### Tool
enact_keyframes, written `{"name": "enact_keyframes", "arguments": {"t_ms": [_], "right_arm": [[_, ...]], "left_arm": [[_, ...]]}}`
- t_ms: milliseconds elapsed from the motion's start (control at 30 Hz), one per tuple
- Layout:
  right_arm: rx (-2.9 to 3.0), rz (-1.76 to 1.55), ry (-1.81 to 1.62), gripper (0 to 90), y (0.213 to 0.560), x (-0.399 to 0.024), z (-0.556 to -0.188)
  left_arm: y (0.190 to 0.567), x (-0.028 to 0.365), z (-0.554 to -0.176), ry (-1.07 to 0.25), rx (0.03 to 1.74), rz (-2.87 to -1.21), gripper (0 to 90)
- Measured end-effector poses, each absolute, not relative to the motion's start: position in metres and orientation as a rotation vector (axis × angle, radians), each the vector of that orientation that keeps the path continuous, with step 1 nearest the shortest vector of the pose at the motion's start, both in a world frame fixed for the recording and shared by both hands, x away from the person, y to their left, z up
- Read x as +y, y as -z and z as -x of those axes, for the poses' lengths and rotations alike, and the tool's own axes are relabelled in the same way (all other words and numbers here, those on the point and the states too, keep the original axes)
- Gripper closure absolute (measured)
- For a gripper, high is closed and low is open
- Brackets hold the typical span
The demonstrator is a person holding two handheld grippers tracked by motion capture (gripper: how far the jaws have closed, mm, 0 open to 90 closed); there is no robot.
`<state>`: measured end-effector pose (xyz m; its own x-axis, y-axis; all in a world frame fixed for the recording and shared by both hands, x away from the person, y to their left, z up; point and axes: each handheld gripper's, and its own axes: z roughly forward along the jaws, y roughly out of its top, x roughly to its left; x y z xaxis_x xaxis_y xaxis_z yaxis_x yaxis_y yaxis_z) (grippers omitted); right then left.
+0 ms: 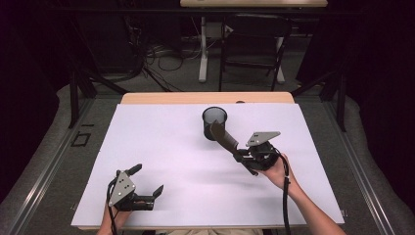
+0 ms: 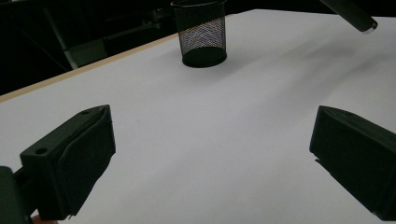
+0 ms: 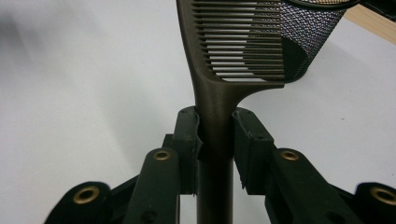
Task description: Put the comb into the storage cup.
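Note:
A dark comb (image 1: 222, 137) with a long handle is clamped by its handle between the jaws of my right gripper (image 1: 241, 154), right of the table's middle. Its toothed end slants up toward a black mesh cup (image 1: 214, 117) standing upright at the back centre. In the right gripper view the comb (image 3: 233, 46) rises from my right gripper (image 3: 215, 135), its teeth overlapping the mesh cup (image 3: 317, 28). My left gripper (image 1: 148, 178) rests near the front left, open with nothing between its jaws. In its own view the left gripper (image 2: 210, 158) faces the cup (image 2: 201, 32), and the comb's handle end (image 2: 352, 14) shows at the upper right.
A white sheet (image 1: 161, 142) covers the wooden table (image 1: 205, 98). Beyond the far edge stand a dark folding chair (image 1: 254, 44), a white table leg (image 1: 202, 49) and cables on the floor. Bare sheet lies between the two grippers.

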<state>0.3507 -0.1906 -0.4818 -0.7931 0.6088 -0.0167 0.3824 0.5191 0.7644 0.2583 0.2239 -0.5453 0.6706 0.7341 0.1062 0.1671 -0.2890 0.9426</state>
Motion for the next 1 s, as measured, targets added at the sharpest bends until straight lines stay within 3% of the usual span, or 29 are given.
{"name": "enact_keyframes", "arguments": {"t_ms": [1000], "right_arm": [[2.317,-0.898,-1.216,72.7,0.477,-0.209,-0.359]], "left_arm": [[0.545,0.224,-0.259,-0.662,0.718,-1.806,0.3]]}}
